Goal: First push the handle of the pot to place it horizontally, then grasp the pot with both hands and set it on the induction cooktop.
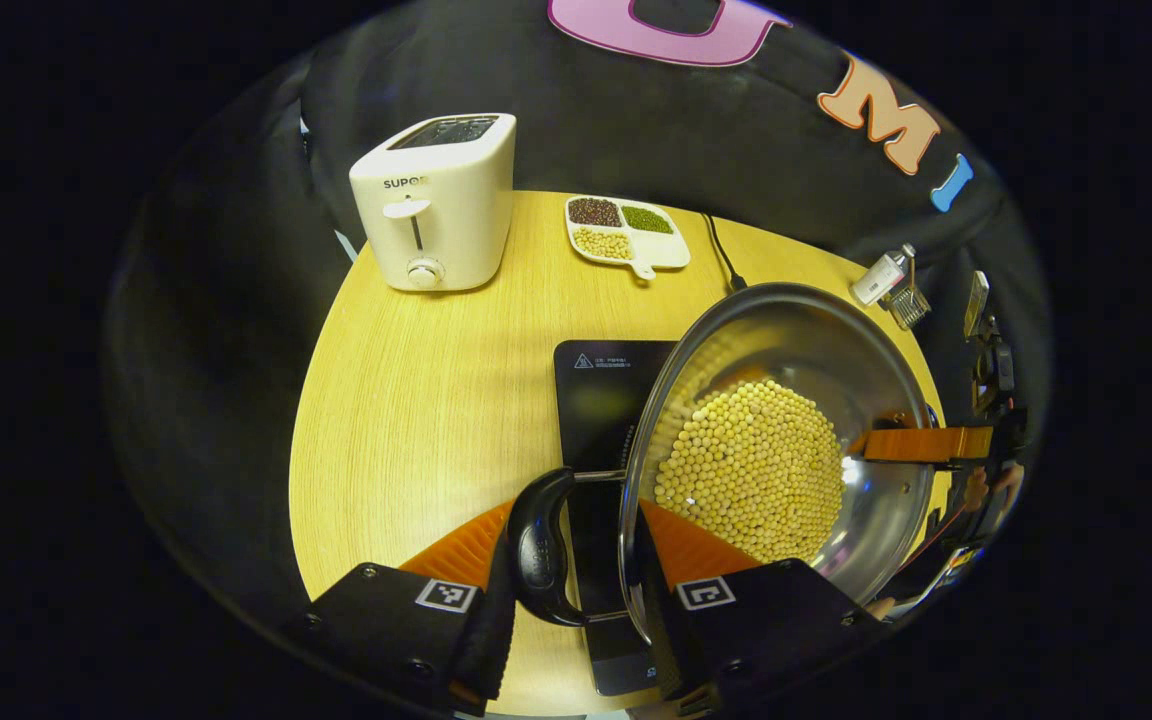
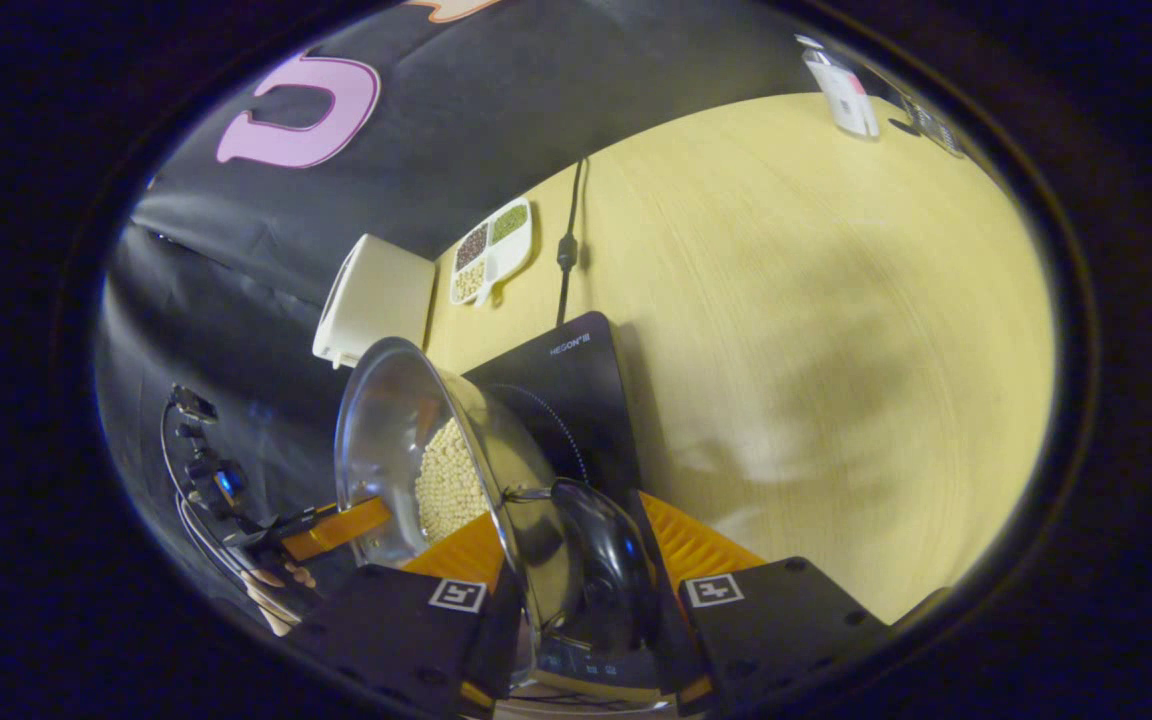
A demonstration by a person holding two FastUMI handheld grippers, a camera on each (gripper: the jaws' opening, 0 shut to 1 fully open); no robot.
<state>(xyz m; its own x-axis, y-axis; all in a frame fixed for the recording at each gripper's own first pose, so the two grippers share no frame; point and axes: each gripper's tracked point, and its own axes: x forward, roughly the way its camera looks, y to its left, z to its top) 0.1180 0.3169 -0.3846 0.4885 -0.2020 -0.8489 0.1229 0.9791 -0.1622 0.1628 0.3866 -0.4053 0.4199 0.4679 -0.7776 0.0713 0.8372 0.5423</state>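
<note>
Layout from the left gripper view: table [image 1: 416, 400] carries the toaster [image 1: 436, 200] at far left, divided dish [image 1: 626, 232] right of it toward the wall, three kinds of beans in its compartments. Induction cooktop [image 1: 601, 400] sits mid-table, nearer than both; its cord [image 1: 721, 255] runs back past the dish. Pot [image 1: 786, 440] is tilted over the cooktop's right side, beans [image 1: 751, 465] inside. Left gripper [image 1: 576, 560] is at the pot's near handle [image 1: 541, 550], one finger on each side. Right gripper [image 1: 921, 443] is at the pot's far rim. Small bottle [image 1: 881, 277] stands at the table's far right edge.
</note>
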